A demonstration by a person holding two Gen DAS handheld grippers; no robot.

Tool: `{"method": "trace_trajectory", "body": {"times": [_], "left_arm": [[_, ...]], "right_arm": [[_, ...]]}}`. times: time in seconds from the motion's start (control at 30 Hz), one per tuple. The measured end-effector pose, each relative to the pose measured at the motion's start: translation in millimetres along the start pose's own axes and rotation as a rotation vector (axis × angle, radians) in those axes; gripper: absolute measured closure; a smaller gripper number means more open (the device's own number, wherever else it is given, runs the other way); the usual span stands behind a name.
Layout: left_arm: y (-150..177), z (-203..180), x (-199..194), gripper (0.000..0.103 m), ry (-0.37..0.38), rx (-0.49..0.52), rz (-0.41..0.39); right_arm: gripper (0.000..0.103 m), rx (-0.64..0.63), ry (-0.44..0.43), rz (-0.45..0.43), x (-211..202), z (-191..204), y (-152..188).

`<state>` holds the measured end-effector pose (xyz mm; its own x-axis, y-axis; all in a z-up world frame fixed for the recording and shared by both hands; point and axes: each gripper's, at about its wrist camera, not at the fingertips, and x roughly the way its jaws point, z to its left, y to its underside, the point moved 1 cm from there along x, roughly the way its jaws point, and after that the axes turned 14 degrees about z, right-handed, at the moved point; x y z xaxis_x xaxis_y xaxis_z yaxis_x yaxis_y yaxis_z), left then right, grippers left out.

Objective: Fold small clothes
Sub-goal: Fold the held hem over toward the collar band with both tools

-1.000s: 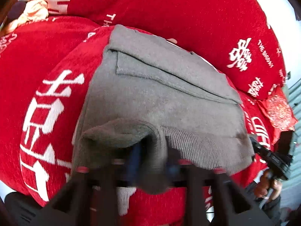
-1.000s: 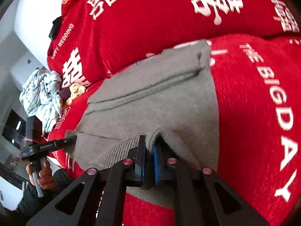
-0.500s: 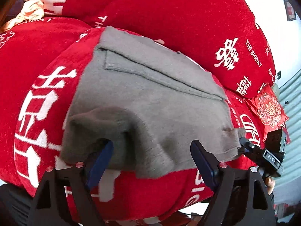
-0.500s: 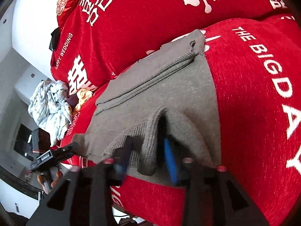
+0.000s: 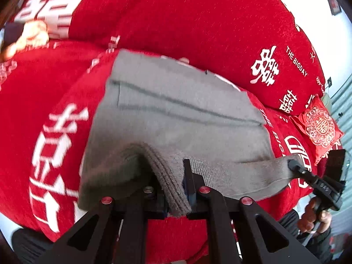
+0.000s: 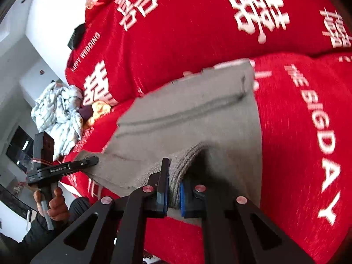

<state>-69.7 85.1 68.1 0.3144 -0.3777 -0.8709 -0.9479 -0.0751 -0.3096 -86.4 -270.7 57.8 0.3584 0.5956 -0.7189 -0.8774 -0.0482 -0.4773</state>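
Note:
A grey knit garment point(image 5: 176, 114) lies folded on a red sofa cover with white lettering point(image 5: 55, 101); it also shows in the right wrist view point(image 6: 198, 118). My left gripper point(image 5: 173, 189) is shut on the ribbed near hem at its left corner and lifts it off the cover. My right gripper point(image 6: 173, 189) is shut on the ribbed hem at the right corner, also raised. Each gripper shows in the other's view, the right one point(image 5: 294, 165) and the left one point(image 6: 88, 161), pinching the hem's ends.
Red back cushions point(image 5: 198, 22) rise behind the garment. A small red embroidered cushion point(image 5: 319, 127) sits at the right. A crumpled pale cloth point(image 6: 57, 114) and a golden item point(image 6: 99, 110) lie at the sofa's left end.
Half a second ago both grippers stood open around the near hem. Now both are shut on it and have raised it.

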Motion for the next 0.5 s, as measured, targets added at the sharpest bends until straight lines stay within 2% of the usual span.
{"method": "trace_trajectory", "body": {"times": [0.27,0.5], "left_arm": [[-25.2,-0.9,-14.1,0.092,-0.009,-0.035,-0.050],[-49.6,-14.7,-29.9,0.092,-0.033,-0.011,-0.100]], "right_arm": [[0.095,0.016,0.025,-0.058,-9.8,9.0,-31.3],[0.095,0.019,0.047,-0.109,-19.2,17.2,-59.5]]}}
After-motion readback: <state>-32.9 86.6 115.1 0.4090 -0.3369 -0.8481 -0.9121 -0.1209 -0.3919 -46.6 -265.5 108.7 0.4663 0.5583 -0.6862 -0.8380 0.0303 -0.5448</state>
